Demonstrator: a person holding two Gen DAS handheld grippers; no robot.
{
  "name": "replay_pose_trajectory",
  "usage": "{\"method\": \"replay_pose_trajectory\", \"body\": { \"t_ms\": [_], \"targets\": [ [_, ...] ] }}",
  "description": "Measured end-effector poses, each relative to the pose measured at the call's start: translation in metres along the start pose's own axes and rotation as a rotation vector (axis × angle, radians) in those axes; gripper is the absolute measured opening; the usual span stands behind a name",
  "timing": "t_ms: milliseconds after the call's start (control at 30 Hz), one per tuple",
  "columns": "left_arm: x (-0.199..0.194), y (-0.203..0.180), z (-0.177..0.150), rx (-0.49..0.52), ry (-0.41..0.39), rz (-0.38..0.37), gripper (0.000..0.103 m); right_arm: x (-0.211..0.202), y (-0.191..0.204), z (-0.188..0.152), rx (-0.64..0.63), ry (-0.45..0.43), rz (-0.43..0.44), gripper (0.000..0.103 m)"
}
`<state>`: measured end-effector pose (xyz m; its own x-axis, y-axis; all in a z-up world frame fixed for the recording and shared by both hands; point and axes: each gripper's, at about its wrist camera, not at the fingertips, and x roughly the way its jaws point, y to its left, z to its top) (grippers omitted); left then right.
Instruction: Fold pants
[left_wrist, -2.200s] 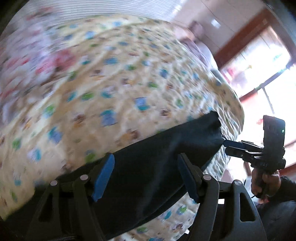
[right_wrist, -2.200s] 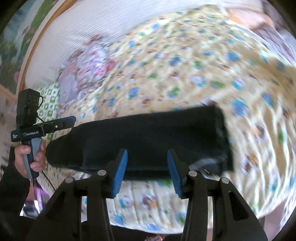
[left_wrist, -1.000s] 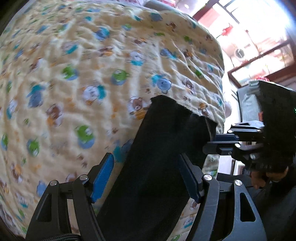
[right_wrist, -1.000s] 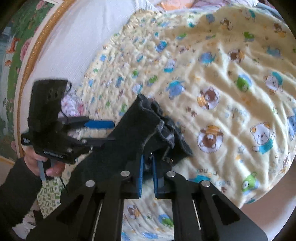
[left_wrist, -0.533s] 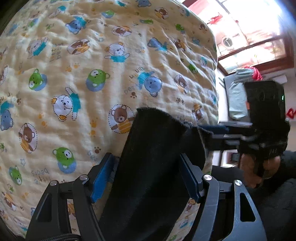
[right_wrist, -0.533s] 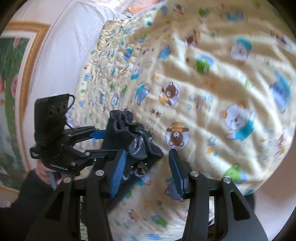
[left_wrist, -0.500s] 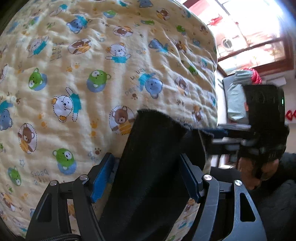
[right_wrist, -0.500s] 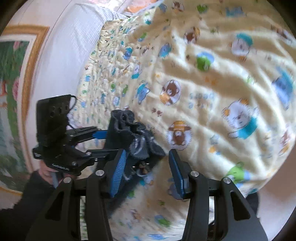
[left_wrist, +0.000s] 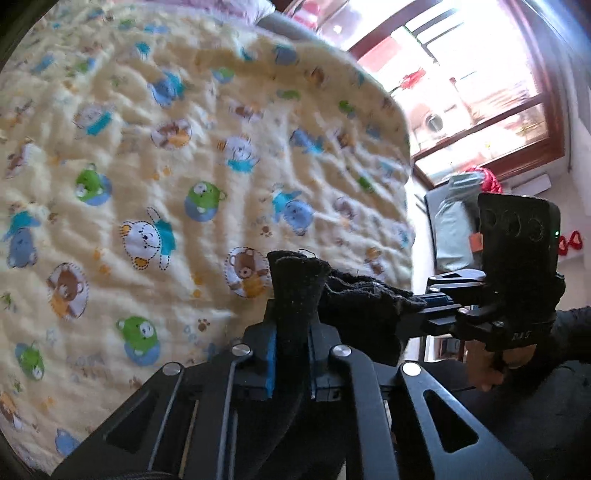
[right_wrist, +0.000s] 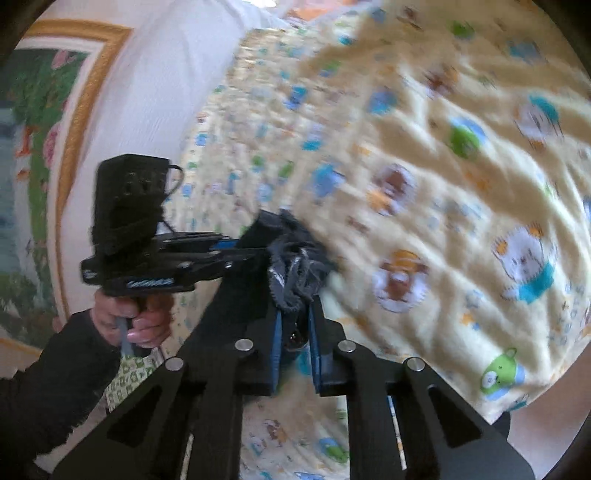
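The left gripper (left_wrist: 291, 354) is clamped on the pants (left_wrist: 295, 295). Its blue pads (left_wrist: 272, 363) press a bunched fold of the black cloth from both sides, and the fold stands up above the fingertips. The rest of the cloth drops between the gripper's arms toward the bottom of the left wrist view.

The right gripper (right_wrist: 295, 350) is closed down as well, with its pads (right_wrist: 277, 350) set close together. A crumpled, frayed bunch of the pants (right_wrist: 291, 266) sits at and just above the fingertips. A small metal part, possibly a fastener, shows in the narrow gap; this frame is blurred, so its nature is uncertain. The grip on the cloth reads as firm.

The two grippers are near one another. In the left wrist view the right gripper (left_wrist: 432, 306) comes in from the right with its fingertips at the cloth edge, and the right hand (left_wrist: 491, 365) is wrapped round its handle. In the right wrist view the left gripper (right_wrist: 236, 247) comes in from the left with its tips in the cloth, held by the left hand (right_wrist: 133, 321) in a dark sleeve.

The pants hang gathered between the two grippers, raised at the near edge of the bed. The quilt (left_wrist: 147, 166) beneath is pale yellow with cartoon bears and frogs, and lies wrinkled. A window (left_wrist: 476, 92) stands at upper right in the left wrist view. A gold-framed picture (right_wrist: 44, 147) hangs on the wall at left in the right wrist view.
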<state>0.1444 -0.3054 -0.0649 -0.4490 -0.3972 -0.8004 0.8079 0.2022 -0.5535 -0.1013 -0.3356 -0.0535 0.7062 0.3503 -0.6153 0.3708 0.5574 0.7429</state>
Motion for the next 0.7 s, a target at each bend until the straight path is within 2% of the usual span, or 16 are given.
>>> {"method": "replay_pose_trajectory", "body": {
  "t_ms": [100, 367, 500, 700],
  "targets": [
    [-0.021, -0.006, -0.01, 0.0, -0.058, -0.013, 0.011, -0.006, 0.025, 0.003, -0.081, 0.0, 0.043, 0.014],
    [-0.082, -0.007, -0.054, -0.069, -0.229, -0.026, 0.011, -0.006, 0.078, 0.002, -0.201, 0.044, 0.151, 0.014],
    [-0.113, -0.009, -0.09, -0.127, -0.32, -0.024, 0.011, 0.004, 0.107, 0.0, -0.254, 0.091, 0.203, 0.014],
    [-0.146, -0.002, -0.156, -0.241, -0.432, -0.008, 0.011, 0.043, 0.157, -0.01, -0.343, 0.218, 0.303, 0.014]
  ]
}}
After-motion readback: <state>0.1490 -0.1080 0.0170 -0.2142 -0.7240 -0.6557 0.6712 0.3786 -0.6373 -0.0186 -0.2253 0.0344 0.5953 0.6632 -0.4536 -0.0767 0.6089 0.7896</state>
